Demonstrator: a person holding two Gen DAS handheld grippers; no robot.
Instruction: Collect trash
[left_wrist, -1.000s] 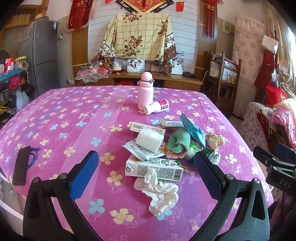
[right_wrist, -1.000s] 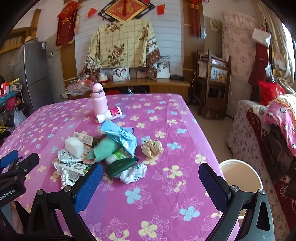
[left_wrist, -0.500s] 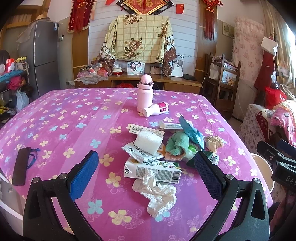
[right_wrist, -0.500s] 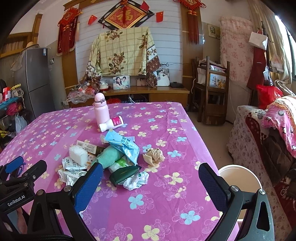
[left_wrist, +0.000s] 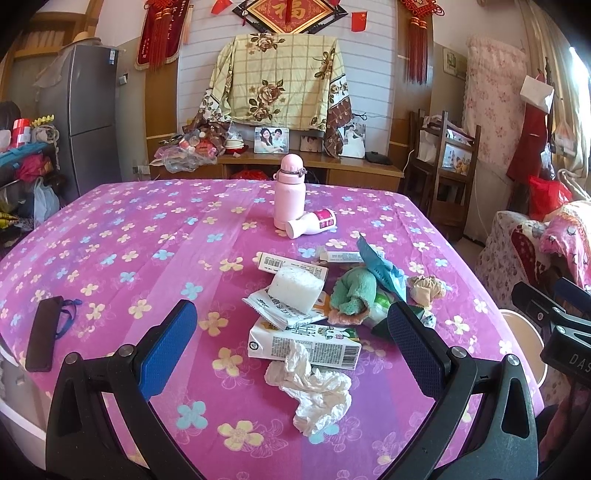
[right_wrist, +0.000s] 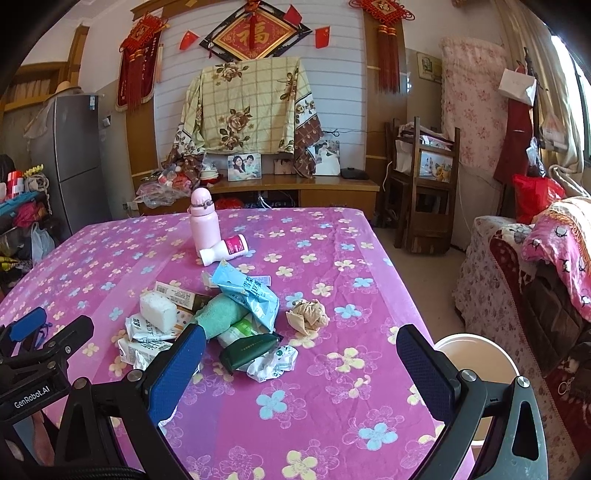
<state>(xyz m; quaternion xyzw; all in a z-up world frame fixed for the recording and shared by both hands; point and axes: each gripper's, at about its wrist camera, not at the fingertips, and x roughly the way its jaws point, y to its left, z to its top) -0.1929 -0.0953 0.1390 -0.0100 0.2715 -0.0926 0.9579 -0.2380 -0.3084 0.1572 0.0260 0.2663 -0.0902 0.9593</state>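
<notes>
The near edge of the table (right_wrist: 332, 413) lies bare in front of the trash heap (left_wrist: 314, 306), so a hand can come in low there. Behind the heap, a pink flask (left_wrist: 289, 195) and a tipped white bottle (left_wrist: 312, 225) block the far side. The left half stays open except for a dark phone (left_wrist: 43, 338).

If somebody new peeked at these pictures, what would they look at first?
Probably the bright pink tablecloth with little flowers, and the messy heap of trash in its middle: a crumpled white tissue nearest the left gripper, a white milk carton just behind it, and a torn light-blue wrapper. Behind the heap stands a pale pink bottle. A round cream bin sits off the table's right edge.
</notes>
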